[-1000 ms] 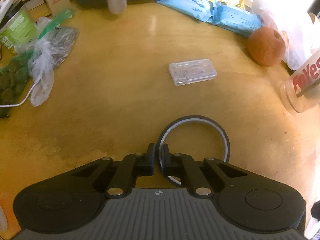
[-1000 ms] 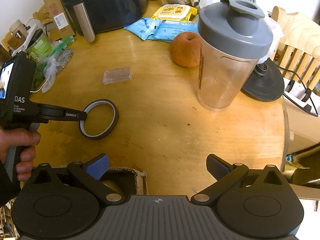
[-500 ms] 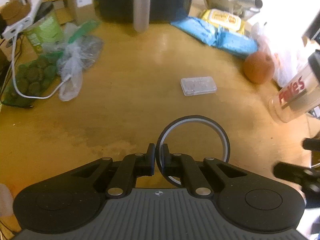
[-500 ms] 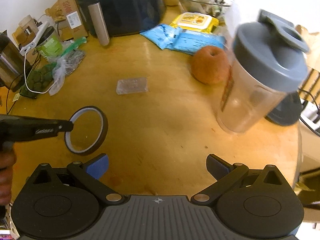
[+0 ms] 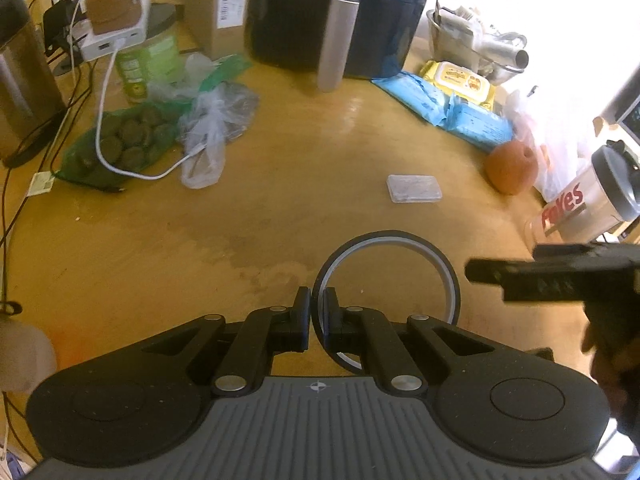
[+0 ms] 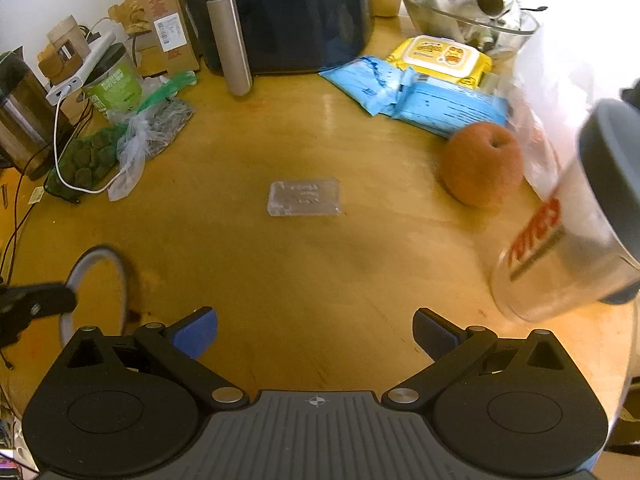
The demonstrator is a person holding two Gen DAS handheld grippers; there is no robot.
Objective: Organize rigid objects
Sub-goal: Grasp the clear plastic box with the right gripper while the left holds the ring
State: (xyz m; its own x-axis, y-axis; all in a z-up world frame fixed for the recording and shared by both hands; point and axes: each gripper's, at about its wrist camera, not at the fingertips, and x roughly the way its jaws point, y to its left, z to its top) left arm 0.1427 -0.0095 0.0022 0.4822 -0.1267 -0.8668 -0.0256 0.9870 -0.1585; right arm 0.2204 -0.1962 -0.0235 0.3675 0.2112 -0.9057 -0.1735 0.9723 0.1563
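My left gripper (image 5: 316, 312) is shut on the rim of a dark tape ring (image 5: 448, 276), which hangs above the wooden table (image 5: 280, 184). The same tape ring (image 6: 120, 268) shows at the left edge of the right wrist view, with a left finger (image 6: 36, 304) clamped on it. My right gripper (image 6: 316, 332) stands open above the table with nothing between its blue-padded fingers. A small clear plastic case (image 6: 305, 197) lies flat ahead of it, also seen as the clear case (image 5: 414, 188) beyond the ring. The right gripper's finger (image 5: 540, 276) crosses the left wrist view at right.
A clear shaker bottle (image 6: 568, 236) with a grey lid stands at right, beside a brown round fruit (image 6: 482, 164). Blue and yellow wipe packs (image 6: 420, 80), a dark air fryer (image 6: 280, 12), a metal cylinder (image 6: 230, 44), plastic bags (image 6: 132, 140) and a white cable (image 5: 104, 148) line the back.
The left gripper has lifted the tape ring off the table and drawn back. The right gripper has swung leftward, so the shaker bottle now sits at its right edge.
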